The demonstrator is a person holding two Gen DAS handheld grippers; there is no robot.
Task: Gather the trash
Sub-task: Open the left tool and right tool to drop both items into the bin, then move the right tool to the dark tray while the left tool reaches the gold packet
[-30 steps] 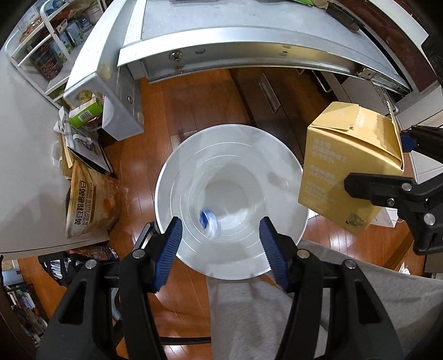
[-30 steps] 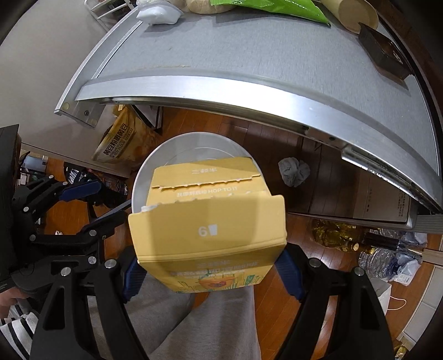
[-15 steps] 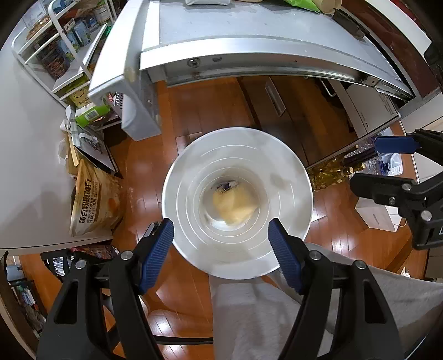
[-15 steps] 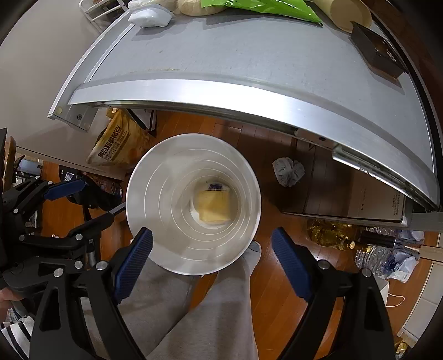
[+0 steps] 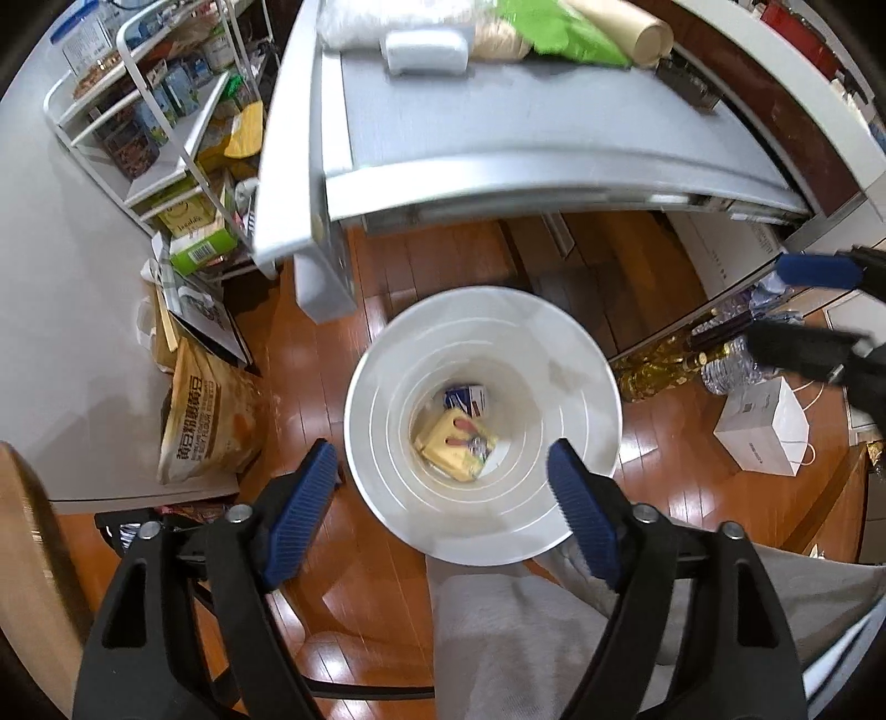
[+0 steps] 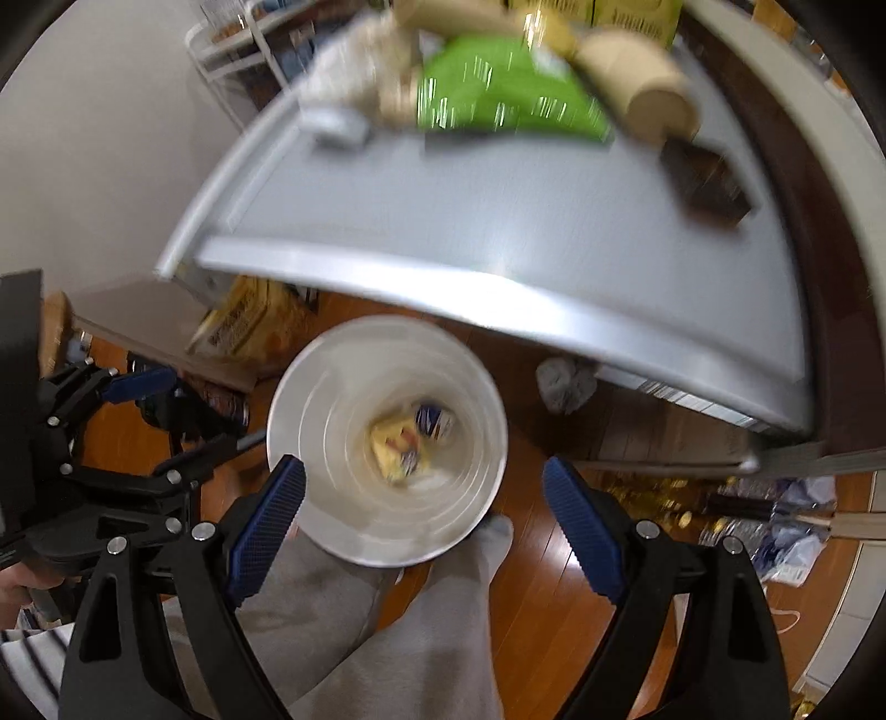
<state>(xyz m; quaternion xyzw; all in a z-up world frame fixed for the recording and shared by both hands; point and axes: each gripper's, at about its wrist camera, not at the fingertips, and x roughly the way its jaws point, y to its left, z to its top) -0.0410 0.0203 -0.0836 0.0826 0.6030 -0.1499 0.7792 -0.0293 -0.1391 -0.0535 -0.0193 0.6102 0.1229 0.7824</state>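
Note:
A white round bin (image 5: 576, 382) stands on the wooden floor below both grippers. At its bottom lie a yellow carton (image 5: 454, 443) and a small blue-and-white pack (image 5: 468, 400). The right wrist view shows the same bin (image 6: 310, 487) with the yellow carton (image 6: 396, 446) inside. My left gripper (image 5: 443, 498) hangs above the bin, its jaws opening with nothing between them. My right gripper (image 6: 423, 512) is open and empty over the bin's near rim. On the grey counter (image 6: 498, 221) lie a green bag (image 6: 498, 94), a paper cup (image 6: 642, 94), a dark box (image 6: 706, 180) and a white pack (image 5: 426, 50).
A crumpled grey wad (image 6: 565, 382) lies on the floor under the counter. A yellow sack (image 5: 207, 415) leans at the left by a white shelf rack (image 5: 160, 127). Bottles (image 5: 664, 365) and a white paper bag (image 5: 761, 426) crowd the right. The person's grey trouser legs (image 6: 421, 637) stand below.
The yellow carton left my right gripper and dropped into the bin. Both grippers rose and the left one's jaws spread wider. More of the counter top came into view.

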